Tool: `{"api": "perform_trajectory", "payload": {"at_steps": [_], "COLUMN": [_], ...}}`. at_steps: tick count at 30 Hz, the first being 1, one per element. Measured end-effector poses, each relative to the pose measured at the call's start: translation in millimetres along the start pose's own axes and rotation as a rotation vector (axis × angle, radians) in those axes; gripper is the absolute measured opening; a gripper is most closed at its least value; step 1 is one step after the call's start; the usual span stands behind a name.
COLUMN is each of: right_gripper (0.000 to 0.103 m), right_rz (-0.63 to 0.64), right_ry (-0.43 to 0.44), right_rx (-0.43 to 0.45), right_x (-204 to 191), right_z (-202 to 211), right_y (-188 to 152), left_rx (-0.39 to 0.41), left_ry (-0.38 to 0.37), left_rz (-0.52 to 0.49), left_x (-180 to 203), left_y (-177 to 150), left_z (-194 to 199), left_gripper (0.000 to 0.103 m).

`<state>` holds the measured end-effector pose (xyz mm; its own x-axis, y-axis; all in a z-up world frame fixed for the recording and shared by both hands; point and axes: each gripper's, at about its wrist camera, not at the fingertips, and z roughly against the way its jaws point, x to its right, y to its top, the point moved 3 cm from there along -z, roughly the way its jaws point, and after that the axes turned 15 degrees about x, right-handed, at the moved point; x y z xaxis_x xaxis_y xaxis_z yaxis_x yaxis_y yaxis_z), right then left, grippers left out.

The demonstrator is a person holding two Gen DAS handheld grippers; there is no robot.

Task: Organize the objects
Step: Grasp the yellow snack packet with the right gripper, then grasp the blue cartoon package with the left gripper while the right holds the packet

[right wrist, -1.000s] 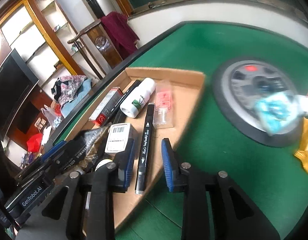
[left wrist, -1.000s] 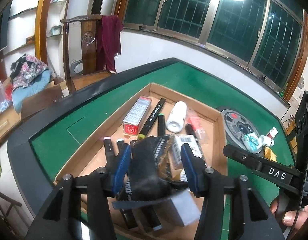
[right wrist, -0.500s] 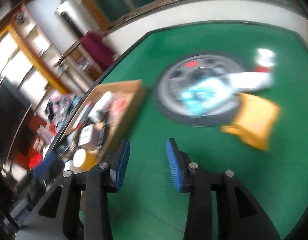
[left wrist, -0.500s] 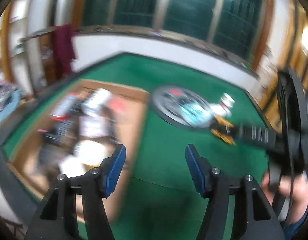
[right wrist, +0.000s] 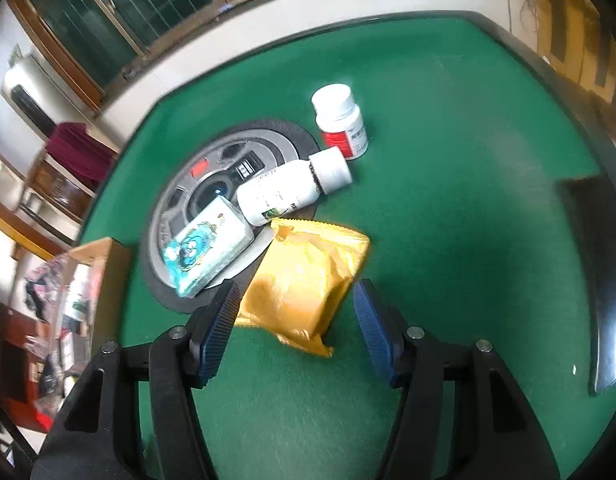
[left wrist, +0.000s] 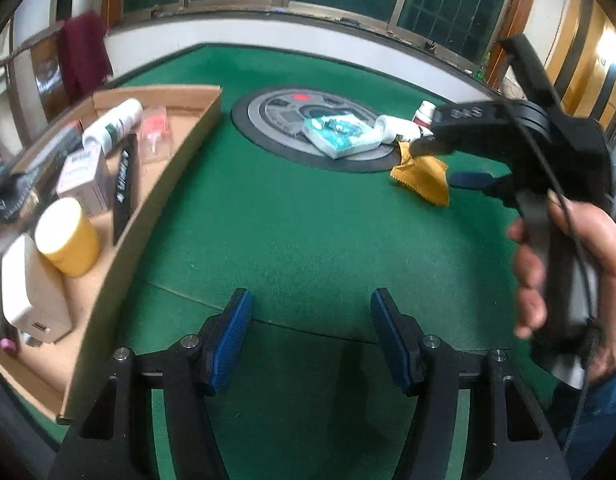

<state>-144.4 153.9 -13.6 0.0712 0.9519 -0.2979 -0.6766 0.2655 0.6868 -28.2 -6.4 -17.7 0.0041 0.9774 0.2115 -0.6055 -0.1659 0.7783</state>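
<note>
My right gripper (right wrist: 295, 320) points down over a yellow foil packet (right wrist: 303, 280) lying on the green felt. Its jaws are opening, and the packet lies between the pads without being pressed. In the left wrist view the right gripper (left wrist: 448, 164) hovers at the same yellow packet (left wrist: 422, 176), with a hand (left wrist: 568, 272) around its handle. My left gripper (left wrist: 312, 332) stands open and empty above bare felt, right of the cardboard tray (left wrist: 119, 280). A tissue pack (right wrist: 207, 248) and a lying white bottle (right wrist: 283, 192) rest on the round grey disc (right wrist: 227, 152).
A white bottle with a red label (right wrist: 342, 124) stands upright beyond the disc. The tray holds a yellow-lidded jar (left wrist: 65, 236), a white box (left wrist: 31, 296), a black marker (left wrist: 123, 188), a white bottle (left wrist: 111, 126) and several other items. A dark rim edges the table (right wrist: 588, 120).
Both grippers swung away from the cardboard tray to the right. The left one let go of a black pouch and is empty. The right one widened and came over the yellow packet.
</note>
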Motion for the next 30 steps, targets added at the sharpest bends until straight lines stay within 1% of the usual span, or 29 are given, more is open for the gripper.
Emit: {"api": "perform_trajectory", "payload": {"at_steps": [3,5,6,8,9,10,13,16,17,18,21,22,23,24,26,28,30], "right_gripper": [0.058,0.059,0.057,0.043,0.042,0.042,0.041,0.041,0.041,0.042,0.042,0.042,0.042,0.042,0.042,0.042,0.042], "right_rz": [-0.006,0.049,0.101,0.183,0.197,0.191,0.143,0.123,0.121,0.115,0.049,0.026,0.016,0.010,-0.014,-0.047,-0.062], "right_ry": [-0.042,-0.047,-0.050,-0.032,0.012,0.039,0.123,0.205,0.215,0.224,0.248,0.265,0.273,0.274,0.282,0.293,0.298], "right_rx": [-0.010,-0.006,0.008,0.019,0.018,0.014,-0.012,0.018,0.025,0.033,0.046,0.044,0.045,0.046,0.044,0.040,0.036], "right_x": [-5,-8,-13,-15,-11,-5,22,49,53,57,71,73,75,74,79,84,88], "right_z": [-15,-21,-22,-20,-16,-14,5,37,44,47,49,48,47,45,44,45,45], "right_y": [1,-2,-4,-8,-10,-10,-14,-21,-23,-23,-19,-16,-14,-11,-8,-5,-3], "left_rx": [-0.001,-0.002,-0.003,-0.005,-0.003,-0.001,0.006,-0.003,-0.024,-0.043,-0.076,-0.093,-0.099,-0.098,-0.089,-0.086,-0.088], "left_ry": [-0.009,-0.017,-0.018,-0.029,-0.032,-0.028,-0.023,-0.060,-0.075,-0.071,-0.030,-0.040,-0.055,-0.055,-0.020,0.012,0.003], "left_rz": [0.007,0.001,-0.001,-0.003,-0.009,-0.022,-0.081,-0.090,-0.068,-0.035,0.060,0.114,0.146,0.158,0.153,0.089,0.044], "left_x": [0,1,2,4,5,7,15,21,21,19,11,10,9,10,12,15,17], "left_y": [-5,-5,-5,-5,-4,-3,6,29,39,50,79,89,97,104,120,135,146], "left_z": [2,4,4,5,6,6,5,-1,-8,-18,-50,-62,-75,-83,-100,-121,-145], "left_gripper": [0.056,0.056,0.056,0.056,0.056,0.056,0.056,0.057,0.059,0.059,0.059,0.059,0.059,0.059,0.059,0.061,0.062]}}
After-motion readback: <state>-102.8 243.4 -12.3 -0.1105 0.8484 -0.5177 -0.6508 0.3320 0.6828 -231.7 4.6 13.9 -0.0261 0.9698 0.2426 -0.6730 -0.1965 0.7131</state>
